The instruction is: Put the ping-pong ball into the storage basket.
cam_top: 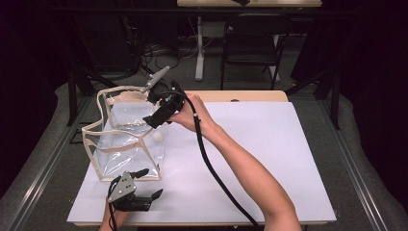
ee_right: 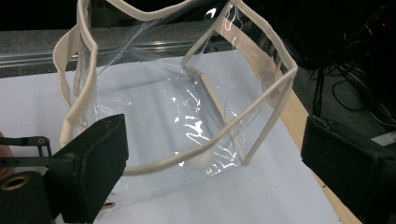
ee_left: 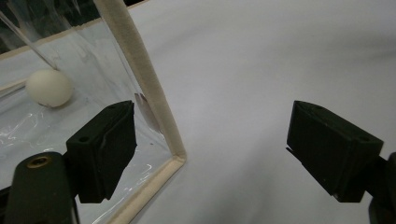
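White sheet (cam_top: 269, 159) on wooden table (cam_top: 250, 96), dark curtained room, both grippers' jaws spread, empty.

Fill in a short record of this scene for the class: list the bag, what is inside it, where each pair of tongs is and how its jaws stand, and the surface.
bag: clear plastic bag with cream trim, standing open on the table
contents: one white ball resting on the bag's floor
right tongs: right tongs above the bag's open mouth, jaws open, nothing between them
left tongs: left tongs low at the bag's near bottom corner, jaws open, the trimmed corner edge between them, not pinched
surface: white sheet over a wooden table
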